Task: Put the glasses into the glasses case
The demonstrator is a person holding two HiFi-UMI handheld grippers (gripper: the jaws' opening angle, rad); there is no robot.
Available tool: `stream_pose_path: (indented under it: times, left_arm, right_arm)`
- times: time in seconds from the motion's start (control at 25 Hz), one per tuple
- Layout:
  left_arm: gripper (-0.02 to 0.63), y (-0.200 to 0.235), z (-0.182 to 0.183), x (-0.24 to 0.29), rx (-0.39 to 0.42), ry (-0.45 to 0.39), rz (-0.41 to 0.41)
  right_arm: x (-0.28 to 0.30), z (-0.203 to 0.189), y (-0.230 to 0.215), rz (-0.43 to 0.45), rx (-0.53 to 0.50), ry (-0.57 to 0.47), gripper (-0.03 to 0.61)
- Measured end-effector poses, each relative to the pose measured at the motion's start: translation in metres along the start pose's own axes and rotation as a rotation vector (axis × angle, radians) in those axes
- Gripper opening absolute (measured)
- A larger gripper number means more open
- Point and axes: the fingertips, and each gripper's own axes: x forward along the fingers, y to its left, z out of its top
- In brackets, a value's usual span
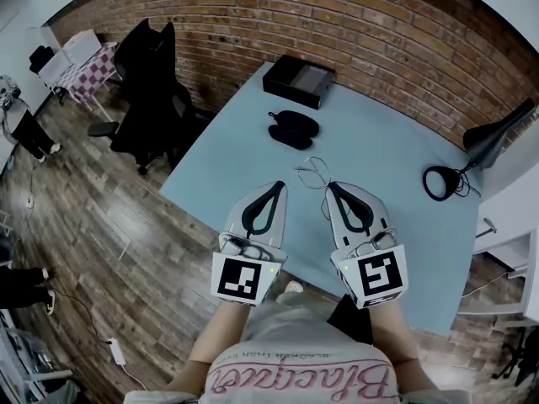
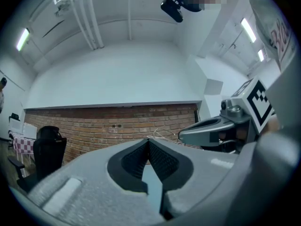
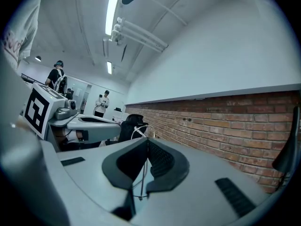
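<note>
I am holding both grippers low over the near part of the pale blue table (image 1: pixel 396 225). The right gripper (image 1: pixel 331 187) is pinching one thin temple arm of the silver wire-rimmed glasses (image 1: pixel 313 172). In the right gripper view I am seeing the wire running down between the dark ribbed pads (image 3: pixel 160 160), which are pressed onto it, with a lens loop (image 3: pixel 141 132) standing just past the tips. I cannot tell whether the glasses are touching the table or hanging just above it.

The left gripper (image 1: pixel 279 185) is hovering just beside the right one. Its pads (image 2: pixel 164 163) are meeting at the tips with nothing between them, and only table is showing through the gap lower down.

The black soft glasses case (image 1: pixel 293 130) is lying on the table beyond the glasses, apart from them, and I cannot tell whether it is open. Farther back, near the far edge, a black rectangular box (image 1: pixel 299 81) is sitting. A black desk lamp (image 1: pixel 497 137) is standing at the right edge, and a black office chair (image 1: pixel 147 91) is standing on the wooden floor off the left side.
</note>
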Motion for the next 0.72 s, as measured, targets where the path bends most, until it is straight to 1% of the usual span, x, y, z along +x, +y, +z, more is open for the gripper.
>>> stream_pose_path:
  times: [0.2, 0.4, 0.52, 0.72]
  left_arm:
    - [0.005, 0.020, -0.012, 0.031, -0.004, 0.027, 0.013]
    - [0.005, 0.042, -0.026, 0.058, 0.003, 0.059, 0.010]
    - [0.005, 0.057, -0.038, 0.077, -0.002, 0.082, -0.012]
    - [0.005, 0.078, -0.060, 0.114, -0.006, 0.135, -0.085]
  right_arm:
    - [0.033, -0.010, -0.021, 0.028, 0.004, 0.018, 0.011]
    - [0.065, -0.028, -0.038, 0.035, 0.005, 0.056, 0.011]
    - [0.089, -0.035, -0.051, 0.039, 0.008, 0.080, 0.011]
    - [0.134, -0.044, -0.079, 0.020, 0.007, 0.119, 0.011]
